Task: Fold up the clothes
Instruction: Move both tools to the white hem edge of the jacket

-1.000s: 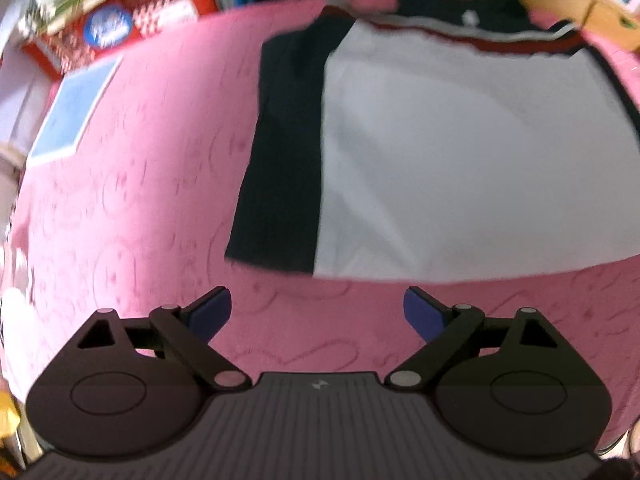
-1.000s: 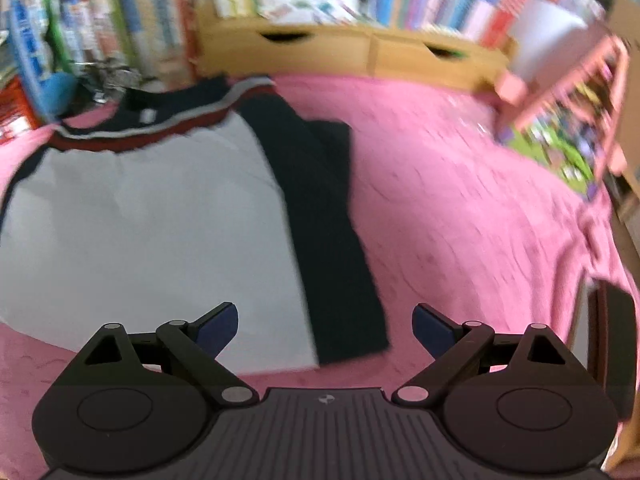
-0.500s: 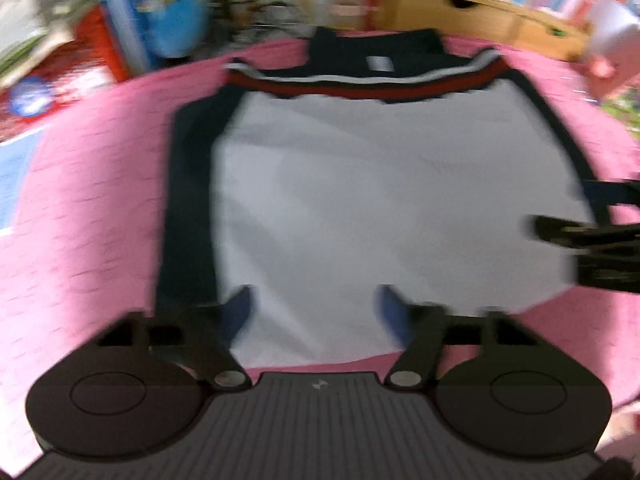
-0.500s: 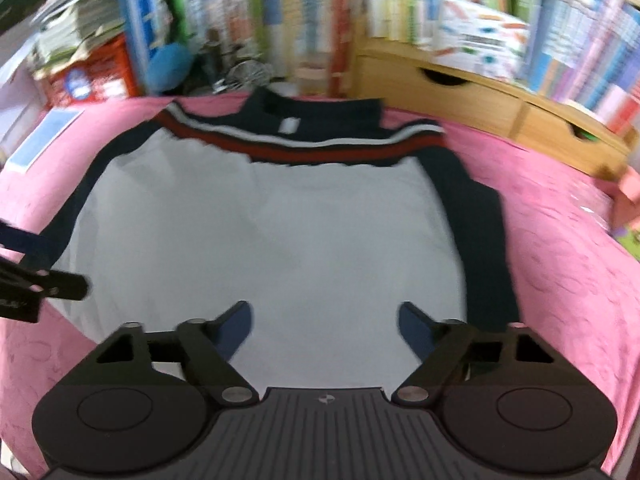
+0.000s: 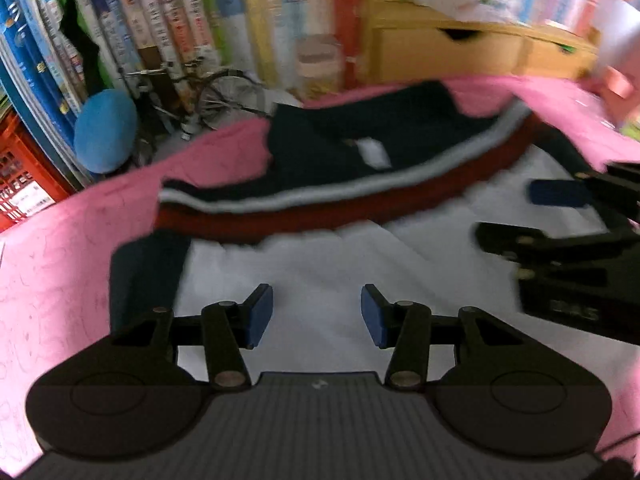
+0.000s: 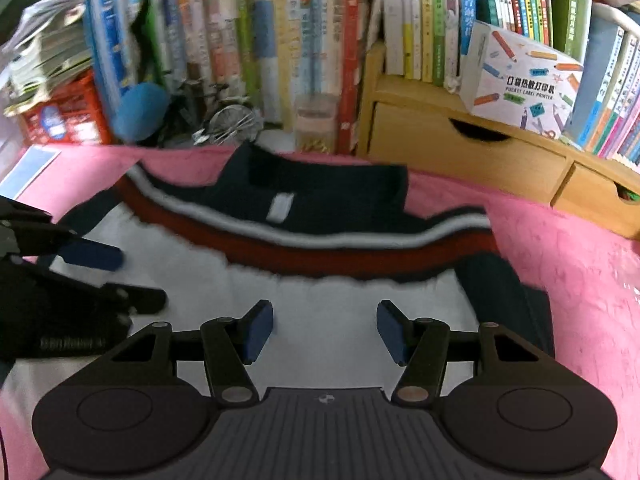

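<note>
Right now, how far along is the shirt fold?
Done: both dark sleeves look folded in over the shirt, which lies flat on the pink blanket. In hand: nothing; the left gripper and right gripper are open above the white panel. Left: folding the body toward the collar.

White shirt [image 6: 340,320] with navy-red-grey stripes, pink blanket [image 6: 580,280], blue-padded claws

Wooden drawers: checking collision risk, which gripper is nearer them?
Right. The right gripper hovers over the half of the shirt nearer the wooden drawers; the left gripper is beside it, farther away.
</note>
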